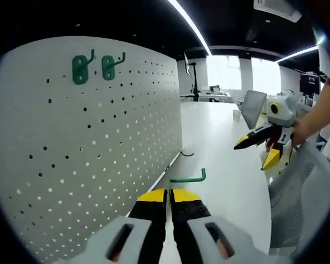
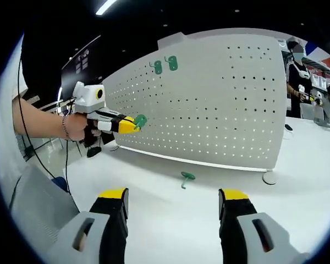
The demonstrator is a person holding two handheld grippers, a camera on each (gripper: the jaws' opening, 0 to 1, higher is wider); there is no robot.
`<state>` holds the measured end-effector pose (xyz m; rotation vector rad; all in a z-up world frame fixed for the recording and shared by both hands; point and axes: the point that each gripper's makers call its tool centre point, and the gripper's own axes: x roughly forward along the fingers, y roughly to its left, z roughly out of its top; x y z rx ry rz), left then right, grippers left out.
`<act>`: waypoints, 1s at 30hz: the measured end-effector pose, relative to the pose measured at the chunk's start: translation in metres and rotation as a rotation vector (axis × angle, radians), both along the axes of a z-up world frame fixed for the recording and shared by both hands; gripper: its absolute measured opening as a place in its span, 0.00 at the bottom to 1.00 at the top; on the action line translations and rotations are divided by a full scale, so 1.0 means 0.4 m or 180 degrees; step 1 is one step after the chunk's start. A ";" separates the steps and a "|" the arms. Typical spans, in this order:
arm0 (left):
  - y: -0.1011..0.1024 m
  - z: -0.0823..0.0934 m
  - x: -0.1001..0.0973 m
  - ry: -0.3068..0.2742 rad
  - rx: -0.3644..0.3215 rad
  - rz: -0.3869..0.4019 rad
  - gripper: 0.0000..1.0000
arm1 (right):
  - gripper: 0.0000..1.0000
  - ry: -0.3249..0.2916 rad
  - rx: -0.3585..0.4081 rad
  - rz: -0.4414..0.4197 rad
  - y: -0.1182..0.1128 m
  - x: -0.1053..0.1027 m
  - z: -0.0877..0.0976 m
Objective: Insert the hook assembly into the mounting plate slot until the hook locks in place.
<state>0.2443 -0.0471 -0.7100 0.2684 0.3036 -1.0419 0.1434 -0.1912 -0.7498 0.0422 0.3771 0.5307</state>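
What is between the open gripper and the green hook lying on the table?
Nothing: in the right gripper view, only bare white table lies between the right gripper and the green hook.

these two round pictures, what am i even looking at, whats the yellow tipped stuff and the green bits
A person holds a hand tool with two yellow-tipped jaws in each hand, and a camera rides on each tool. In the left gripper view, the left gripper has its jaws closed on a green hook. The right gripper appears there too. In the right gripper view, the right gripper is open and empty. Ahead stands a white pegboard with two mounted hooks. Another spare hook lies on the white table.
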 end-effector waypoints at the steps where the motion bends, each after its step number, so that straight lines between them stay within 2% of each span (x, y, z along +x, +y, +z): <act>1: 0.003 0.009 -0.003 -0.0023 -0.0052 0.0038 0.01 | 0.64 -0.0002 0.0000 0.0000 0.000 0.000 0.000; 16: 0.048 0.061 -0.054 -0.0064 -0.0364 0.0309 0.01 | 0.64 -0.0029 0.0023 0.0010 0.007 -0.010 0.013; 24: 0.075 0.091 -0.072 -0.0162 -0.0470 0.0404 0.01 | 0.64 -0.0042 0.0034 0.0023 0.010 -0.016 0.022; 30: 0.094 0.123 -0.086 -0.0174 -0.0667 0.0532 0.02 | 0.64 -0.0054 0.0033 0.0037 0.012 -0.019 0.026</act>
